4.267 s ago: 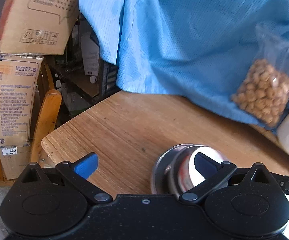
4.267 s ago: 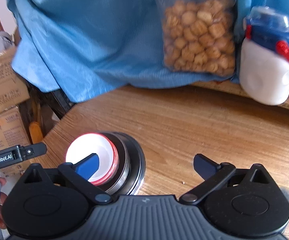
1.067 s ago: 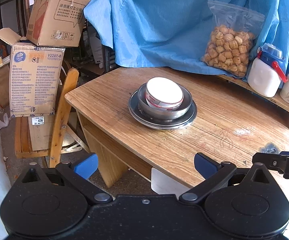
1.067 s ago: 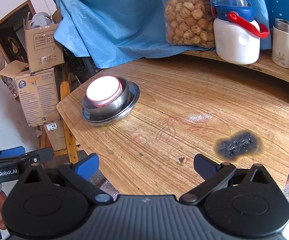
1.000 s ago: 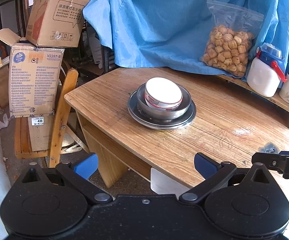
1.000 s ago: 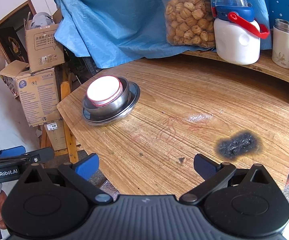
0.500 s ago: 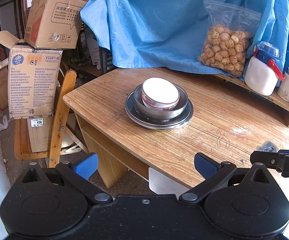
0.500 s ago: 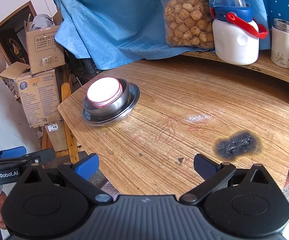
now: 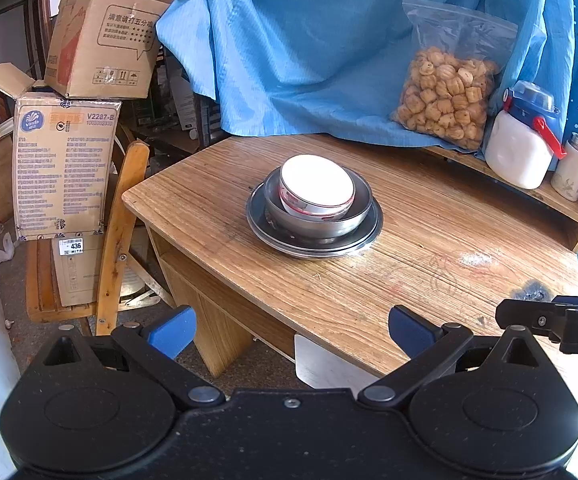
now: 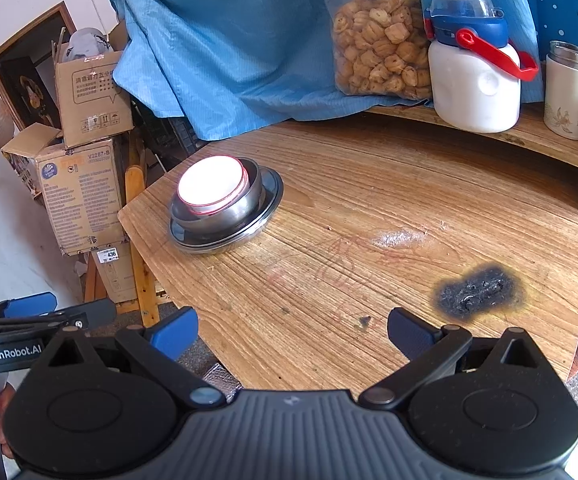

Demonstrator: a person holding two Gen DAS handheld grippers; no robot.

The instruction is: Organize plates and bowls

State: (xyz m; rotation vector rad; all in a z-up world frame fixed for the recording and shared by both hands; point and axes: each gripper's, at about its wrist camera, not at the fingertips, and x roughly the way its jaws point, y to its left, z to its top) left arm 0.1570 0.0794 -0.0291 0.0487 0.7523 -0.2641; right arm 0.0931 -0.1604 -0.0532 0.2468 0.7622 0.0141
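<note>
At upper left of the left wrist view, cardboard boxes (image 9: 69, 128) sit stacked on a wooden chair (image 9: 117, 236). Near frame centre, on the wooden worktop (image 9: 429, 248), a white bowl (image 9: 316, 189) with a red rim nests in a steel bowl (image 9: 321, 220), which sits on steel plates (image 9: 313, 242). To the upper right, a snack bag (image 9: 445, 100), a white jug (image 9: 521, 148) and a flask (image 9: 575, 168) line a raised shelf. Along the bottom edge, the left claw (image 9: 289, 328) is spread wide and empty. Seen from the right wrist, the right claw (image 10: 291, 330) likewise gapes wide and empty, low over the worktop's near edge, with a burn mark (image 10: 477, 292) at lower right.
</note>
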